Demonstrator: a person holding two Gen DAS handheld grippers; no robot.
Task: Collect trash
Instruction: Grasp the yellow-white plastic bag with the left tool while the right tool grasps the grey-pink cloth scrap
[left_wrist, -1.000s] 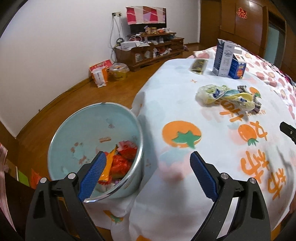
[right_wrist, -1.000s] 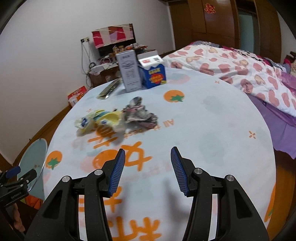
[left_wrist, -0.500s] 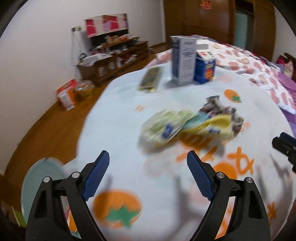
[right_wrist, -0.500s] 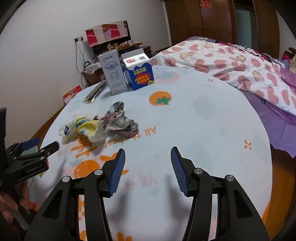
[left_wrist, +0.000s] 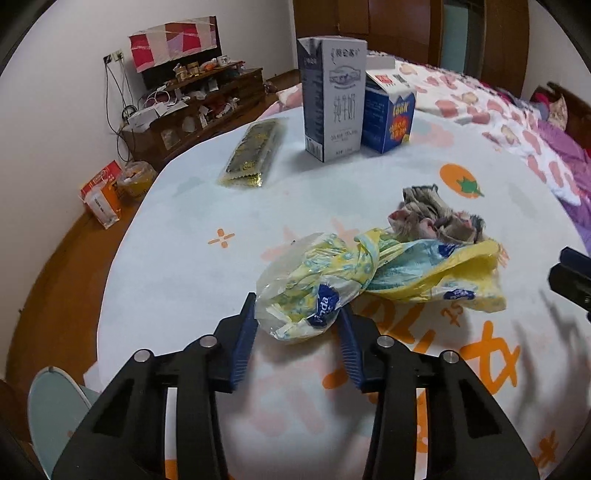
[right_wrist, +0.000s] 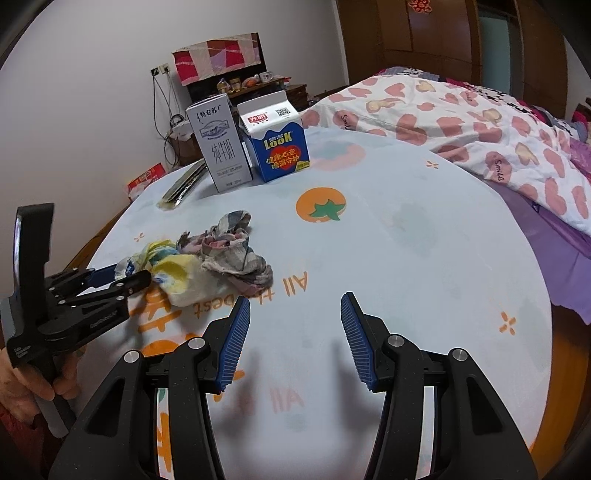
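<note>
Cartons, wrappers (left_wrist: 369, 273) on table (left_wrist: 184, 258)

A crumpled yellow and pale blue plastic wrapper (left_wrist: 373, 273) is lying on the round table's white cloth printed with orange fruit. Its clear, bunched near end, marked with a blue logo, is being enclosed between the closing blue pads of the left gripper (left_wrist: 297, 328). Touching its far side, a wad of crumpled grey and pink paper (left_wrist: 434, 218) is resting on the cloth. Both pieces are being seen left of centre on the table in the right wrist view.
</note>
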